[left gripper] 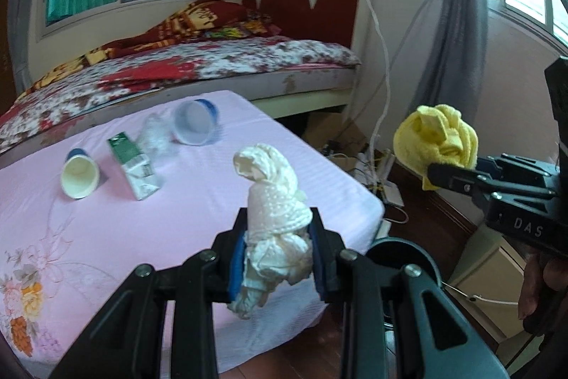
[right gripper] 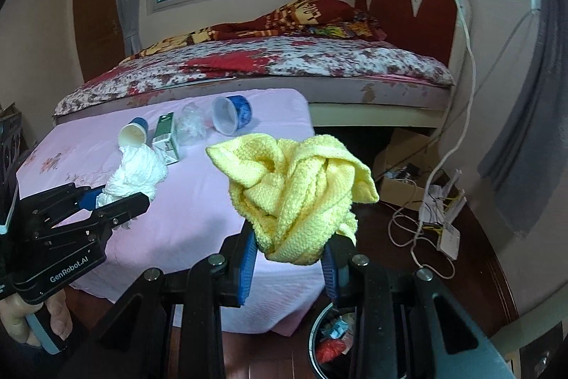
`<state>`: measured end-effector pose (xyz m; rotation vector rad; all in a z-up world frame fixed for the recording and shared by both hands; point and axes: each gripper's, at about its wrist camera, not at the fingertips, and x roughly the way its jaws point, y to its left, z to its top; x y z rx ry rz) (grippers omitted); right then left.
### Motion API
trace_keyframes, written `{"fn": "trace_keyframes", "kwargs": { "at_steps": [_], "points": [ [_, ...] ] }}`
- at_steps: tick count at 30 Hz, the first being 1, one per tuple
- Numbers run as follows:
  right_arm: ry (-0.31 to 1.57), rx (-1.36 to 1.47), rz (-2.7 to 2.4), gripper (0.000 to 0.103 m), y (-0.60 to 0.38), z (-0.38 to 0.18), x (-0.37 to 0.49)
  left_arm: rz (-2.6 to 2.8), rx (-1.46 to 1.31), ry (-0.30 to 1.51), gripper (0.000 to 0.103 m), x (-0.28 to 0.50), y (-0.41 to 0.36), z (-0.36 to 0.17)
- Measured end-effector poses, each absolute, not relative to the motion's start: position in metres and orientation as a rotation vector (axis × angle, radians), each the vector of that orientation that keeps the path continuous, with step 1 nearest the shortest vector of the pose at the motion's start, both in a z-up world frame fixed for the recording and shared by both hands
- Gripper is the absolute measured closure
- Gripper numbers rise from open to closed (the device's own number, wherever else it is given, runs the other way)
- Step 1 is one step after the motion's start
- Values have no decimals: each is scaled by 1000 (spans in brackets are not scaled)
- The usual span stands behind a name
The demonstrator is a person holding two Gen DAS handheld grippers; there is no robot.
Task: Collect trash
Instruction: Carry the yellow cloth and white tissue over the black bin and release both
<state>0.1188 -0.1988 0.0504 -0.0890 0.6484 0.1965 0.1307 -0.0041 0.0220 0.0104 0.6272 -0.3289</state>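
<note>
My left gripper (left gripper: 278, 238) is shut on a crumpled white paper wad (left gripper: 275, 198) and holds it above the pink table's near right corner; it also shows in the right wrist view (right gripper: 136, 173). My right gripper (right gripper: 289, 245) is shut on a bunched yellow cloth (right gripper: 294, 180), held in the air to the right of the table above a dark trash bin (right gripper: 328, 340). In the left wrist view the yellow cloth (left gripper: 438, 135) is at the right. On the table lie two cups (left gripper: 80, 174) (left gripper: 195, 126), a green carton (left gripper: 133, 166) and clear plastic wrap (left gripper: 154, 137).
The pink-covered table (left gripper: 106, 237) stands in front of a bed (left gripper: 213, 63) with a floral cover. Cables and a power strip (right gripper: 440, 215) lie on the wooden floor at the right. The bin rim (left gripper: 401, 249) shows beside the table corner.
</note>
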Motion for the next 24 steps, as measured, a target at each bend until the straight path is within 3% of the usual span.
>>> {"fn": "trace_keyframes", "kwargs": {
  "at_steps": [24],
  "points": [
    [804,23,15,68,-341,-32,81,-615,154,758,71,112,-148,-32]
  ]
}}
